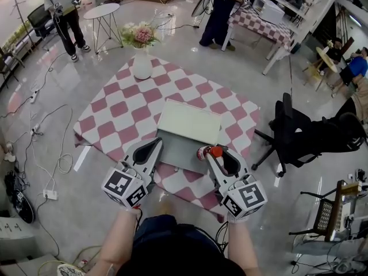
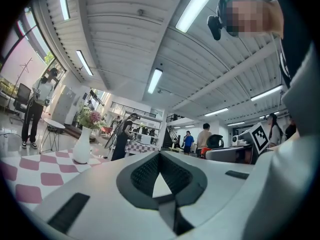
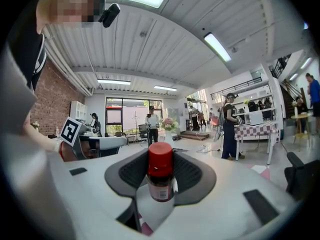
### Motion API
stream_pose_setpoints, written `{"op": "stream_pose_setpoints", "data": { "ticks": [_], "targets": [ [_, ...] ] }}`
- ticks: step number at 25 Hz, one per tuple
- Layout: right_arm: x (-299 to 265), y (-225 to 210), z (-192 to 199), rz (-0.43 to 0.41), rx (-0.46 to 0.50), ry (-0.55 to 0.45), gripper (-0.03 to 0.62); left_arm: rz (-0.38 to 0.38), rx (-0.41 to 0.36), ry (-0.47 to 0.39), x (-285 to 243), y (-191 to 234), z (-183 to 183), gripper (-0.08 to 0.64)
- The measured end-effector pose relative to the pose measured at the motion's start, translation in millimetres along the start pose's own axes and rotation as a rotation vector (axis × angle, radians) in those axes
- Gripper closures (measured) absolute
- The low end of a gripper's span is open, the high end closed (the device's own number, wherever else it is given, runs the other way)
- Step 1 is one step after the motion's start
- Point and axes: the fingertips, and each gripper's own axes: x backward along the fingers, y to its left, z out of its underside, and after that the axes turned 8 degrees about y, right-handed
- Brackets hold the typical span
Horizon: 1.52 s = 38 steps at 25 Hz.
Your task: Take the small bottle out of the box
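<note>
Small bottle [image 3: 160, 176] sits clamped between jaws of the right hand-held gripper [image 1: 218, 154].

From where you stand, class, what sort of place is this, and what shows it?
Probably a large indoor lab or workshop: a checkered-cloth table, an office chair, cables trailing across the polished floor, other people working nearby.

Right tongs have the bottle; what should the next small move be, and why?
Probably carry the small bottle rightward and lower it onto the checkered cloth: the right tongs grip it at the open box's right edge, seemingly lifted clear.
</note>
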Motion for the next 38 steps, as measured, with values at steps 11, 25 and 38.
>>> {"op": "stream_pose_setpoints", "data": {
  "ticks": [11,25,38],
  "targets": [
    [4.2,2.9,-10.6,-0.011,0.019,-0.018,0.445,-0.011,-0.014,-0.025,5.2,-2.5,-11.1,0.546],
    [12.7,0.2,-25.7,-0.023,0.017,-0.044,0.445,-0.022,-0.024,-0.051,7.1,-6.4,-21.5,0.546],
    [21.7,-0.2,-36.8,-0.032,0.018,-0.073,0.445,-0.033,-0.037,-0.072,12.2,-12.5,-29.3,0.546]
  ]
}}
